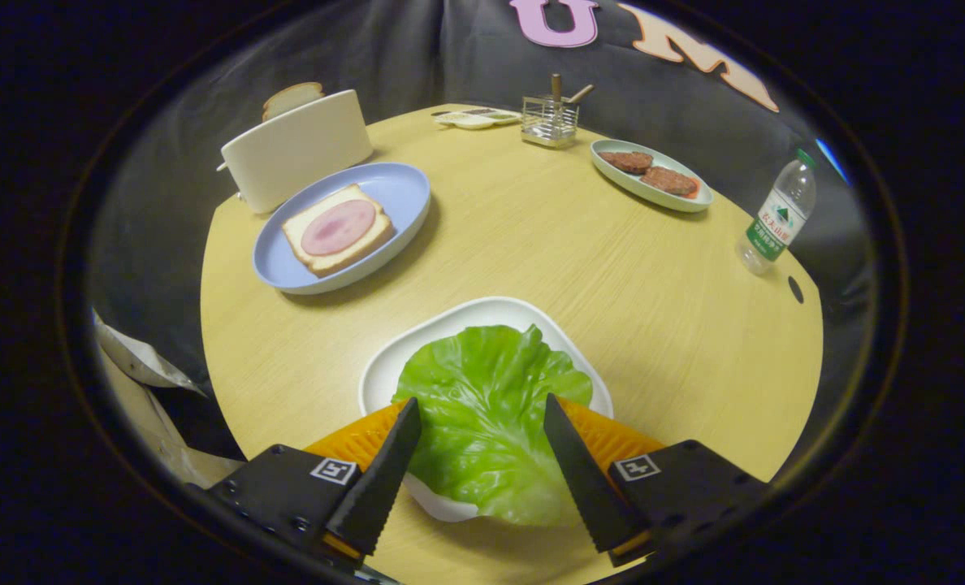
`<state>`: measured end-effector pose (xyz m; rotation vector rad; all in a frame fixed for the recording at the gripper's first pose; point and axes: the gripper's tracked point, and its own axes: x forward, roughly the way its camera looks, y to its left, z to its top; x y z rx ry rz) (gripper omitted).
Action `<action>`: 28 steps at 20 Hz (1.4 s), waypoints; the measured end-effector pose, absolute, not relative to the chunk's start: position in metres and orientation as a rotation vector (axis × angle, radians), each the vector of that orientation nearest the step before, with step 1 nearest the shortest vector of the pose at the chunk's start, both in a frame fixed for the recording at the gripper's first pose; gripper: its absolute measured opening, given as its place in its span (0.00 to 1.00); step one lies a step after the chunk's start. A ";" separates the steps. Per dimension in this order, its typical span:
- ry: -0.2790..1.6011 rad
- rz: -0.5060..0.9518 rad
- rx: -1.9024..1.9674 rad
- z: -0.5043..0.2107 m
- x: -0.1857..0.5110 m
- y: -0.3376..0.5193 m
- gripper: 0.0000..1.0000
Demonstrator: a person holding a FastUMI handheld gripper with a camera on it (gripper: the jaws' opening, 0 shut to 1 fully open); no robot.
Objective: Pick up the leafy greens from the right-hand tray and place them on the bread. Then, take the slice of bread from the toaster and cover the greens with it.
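Gripper view: the hand-held gripper (pixel 482 410) hangs with fingers spread wide, either side of a crinkled green lettuce leaf (pixel 486 414) lying in a white rounded tray (pixel 466 318) on the round pale wooden bench (pixel 531 236). Farther left, a blue oval plate (pixel 401 191) carries bread topped with ham (pixel 338 228); beyond it, a cream toaster (pixel 296 150) holds a bread slice (pixel 292 98).

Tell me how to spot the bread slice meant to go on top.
Start at the round wooden table, then find the white toaster at its far side, beyond the open gripper and behind the blue plate. The bread slice pokes from its top, bare, unlike the ham-topped one.
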<state>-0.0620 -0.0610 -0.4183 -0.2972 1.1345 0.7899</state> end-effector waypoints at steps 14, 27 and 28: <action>1.117 0.722 -0.314 -0.402 -0.062 -0.049 0.04; 1.037 0.701 -0.322 -0.341 -0.063 -0.009 0.04; 1.031 0.705 -0.322 -0.337 -0.063 -0.003 0.04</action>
